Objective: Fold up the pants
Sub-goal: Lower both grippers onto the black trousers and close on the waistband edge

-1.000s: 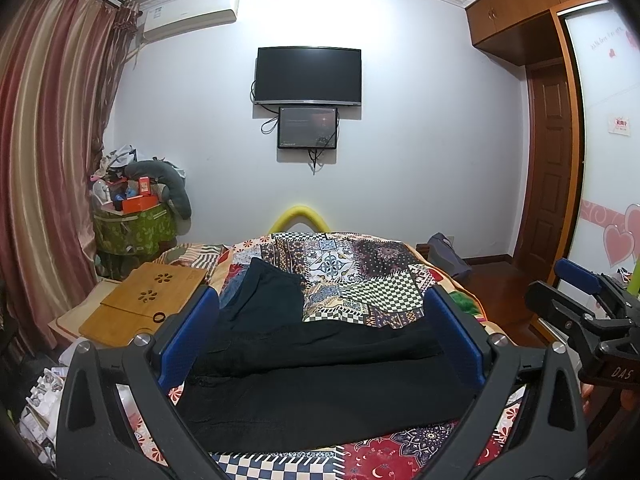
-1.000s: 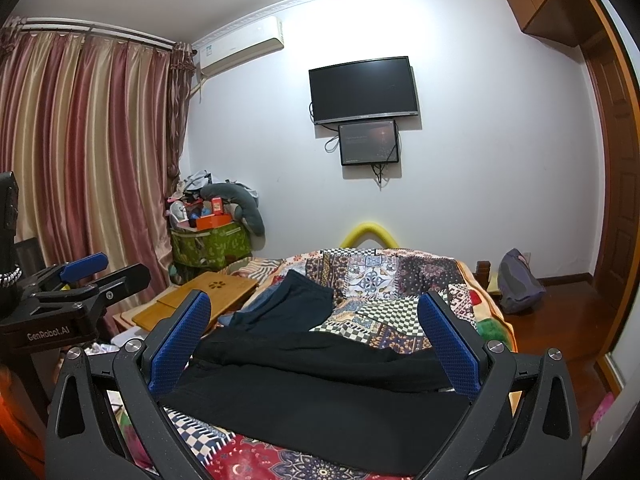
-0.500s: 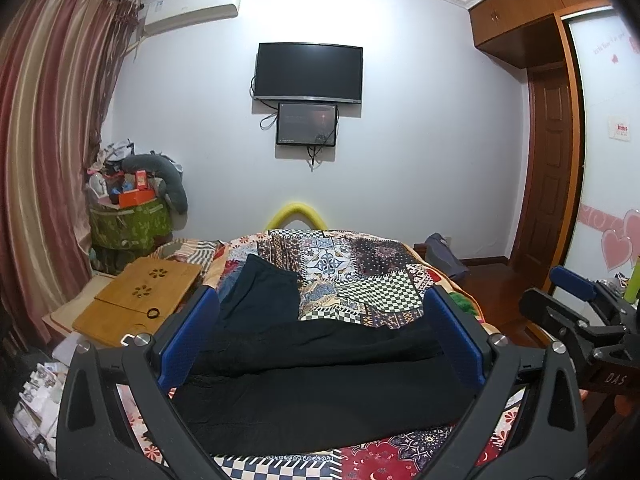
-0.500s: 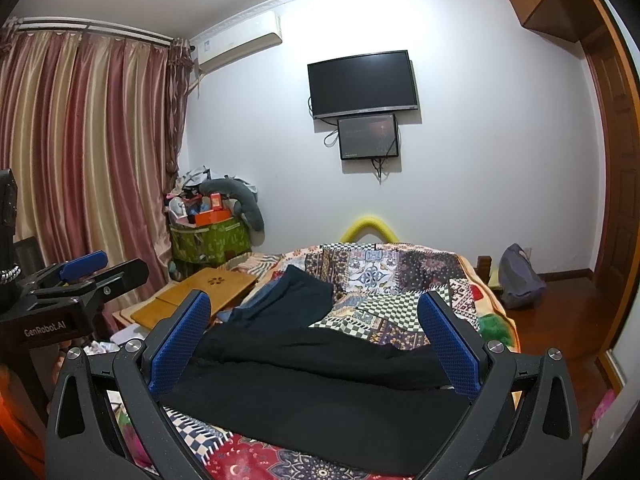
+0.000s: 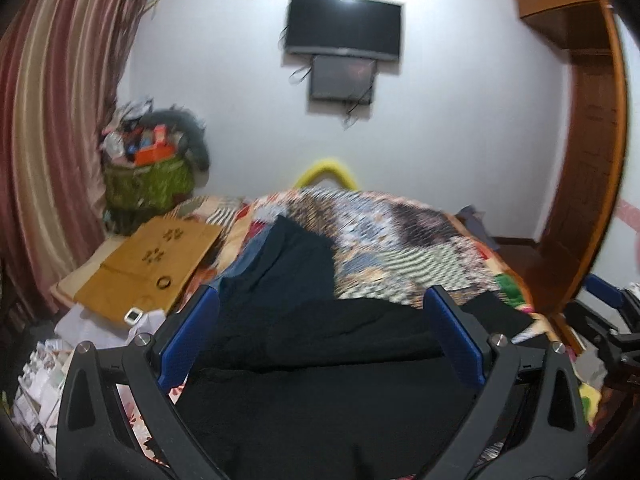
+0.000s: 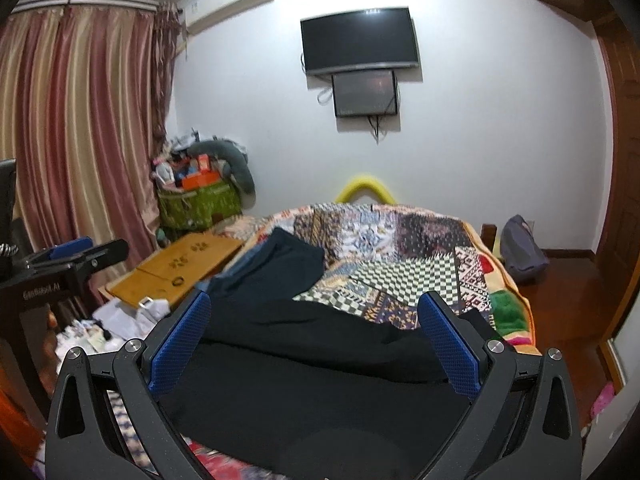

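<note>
We see black pants (image 6: 312, 364) lying crumpled across the near end of the patchwork bed (image 6: 416, 264). Our left gripper (image 5: 320, 336) and right gripper (image 6: 314, 340) hover above them, jaws spread wide, empty.

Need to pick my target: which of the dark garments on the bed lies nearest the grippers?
The black pants spread across the near edge of the bed, directly under both open grippers. The dark navy garment lies farther back, toward the wooden lap desk.

- The patchwork quilt (image 6: 420, 256) beyond the black pants (image 6: 320, 380) lies bare, open for a reach.
- A wooden board (image 6: 180, 268) and scattered papers (image 6: 128, 312) crowd the bed's left side (cluttered floor there).
- A dark garment (image 6: 280, 272) lies at the pants' far left.
</note>
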{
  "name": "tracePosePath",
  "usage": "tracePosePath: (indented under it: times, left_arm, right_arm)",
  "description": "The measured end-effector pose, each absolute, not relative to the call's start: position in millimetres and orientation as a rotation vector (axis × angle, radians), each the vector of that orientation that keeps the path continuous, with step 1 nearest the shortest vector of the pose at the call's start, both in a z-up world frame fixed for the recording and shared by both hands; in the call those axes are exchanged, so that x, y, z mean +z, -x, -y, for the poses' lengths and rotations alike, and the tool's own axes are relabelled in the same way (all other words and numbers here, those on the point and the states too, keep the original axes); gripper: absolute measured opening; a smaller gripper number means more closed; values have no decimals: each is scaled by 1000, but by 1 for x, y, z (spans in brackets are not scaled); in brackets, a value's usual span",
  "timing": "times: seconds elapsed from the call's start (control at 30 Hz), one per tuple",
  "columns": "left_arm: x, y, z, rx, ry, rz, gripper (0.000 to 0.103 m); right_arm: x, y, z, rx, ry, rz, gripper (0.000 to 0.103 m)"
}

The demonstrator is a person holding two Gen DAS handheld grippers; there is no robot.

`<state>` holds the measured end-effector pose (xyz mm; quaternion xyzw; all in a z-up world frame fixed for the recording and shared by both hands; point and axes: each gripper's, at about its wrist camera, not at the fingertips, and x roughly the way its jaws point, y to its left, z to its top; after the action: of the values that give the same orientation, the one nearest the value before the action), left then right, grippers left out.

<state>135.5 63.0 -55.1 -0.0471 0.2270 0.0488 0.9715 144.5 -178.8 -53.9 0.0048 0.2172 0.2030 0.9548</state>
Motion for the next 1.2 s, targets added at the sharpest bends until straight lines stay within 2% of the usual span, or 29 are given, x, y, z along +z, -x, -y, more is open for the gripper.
tracePosePath:
  times: [0.17, 0.53, 0.63, 0.87, 1.0, 1.13, 1.2]
  left_arm:
    - [-95, -205, -111, 155, 105, -608, 103]
    - [-197, -324, -212, 262, 106, -918, 103]
    - [-222, -340, -227, 237, 108, -1007, 103]
    - [-269, -374, -253, 227, 95, -1145, 86]
    - [-289, -395, -264, 224, 128, -1196, 84]
    - [-306, -412, -274, 248, 152, -1238, 82]
    - [-314, -416, -278, 226, 204, -1261, 74]
  right_arm:
    - [-74, -184, 176, 413, 21, -482, 103]
    - [-132, -290, 167, 479, 101, -698, 102]
    - [-147, -314, 165, 498, 113, -767, 93]
    - [-184, -366, 158, 569, 165, -925, 87]
    - [-202, -386, 146, 635, 191, -1020, 71]
    - [-217, -401, 135, 686, 209, -1063, 69]
    - [-224, -405, 131, 713, 210, -1085, 69]
